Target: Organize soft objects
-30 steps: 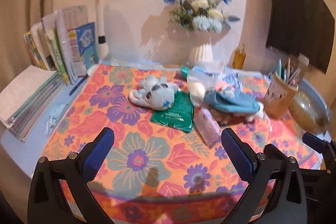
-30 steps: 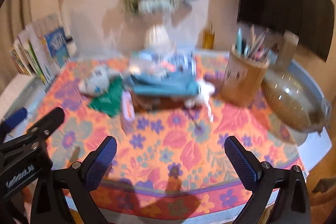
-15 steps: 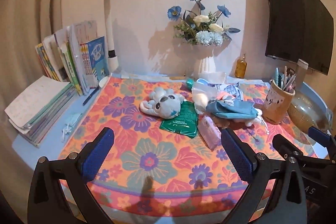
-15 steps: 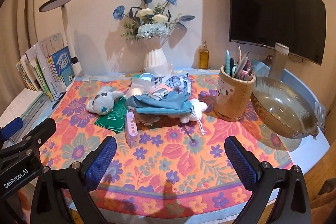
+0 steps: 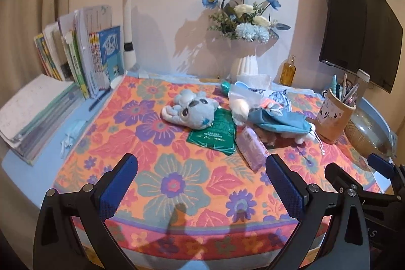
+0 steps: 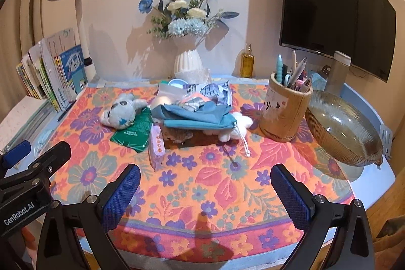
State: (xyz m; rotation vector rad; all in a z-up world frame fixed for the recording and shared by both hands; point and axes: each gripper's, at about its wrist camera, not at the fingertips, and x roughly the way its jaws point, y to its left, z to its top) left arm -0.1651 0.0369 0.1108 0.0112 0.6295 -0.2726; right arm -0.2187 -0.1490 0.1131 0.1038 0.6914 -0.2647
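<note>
While both hand-held grippers are hovering open and empty at the surface's point(image 6: 367, 184) near edge, the plush koala point(image 5: 189, 113) is lying at twelve o'clock of the left hand-held gripper point(image 5: 200, 184), nearer it than the right hand-held gripper point(image 6: 205, 194), long axis crosswise.

A brown furry toy point(image 6: 177, 136) lies mostly hidden under the blue drawstring pouch point(image 6: 197, 117), its shape untellable. A white plush point(image 6: 236, 127) pokes out only partly from beneath that pouch. The green packet point(image 5: 215, 130) has print too small to read. The monitor point(image 6: 334, 4) is cut off by the picture's edge.
</note>
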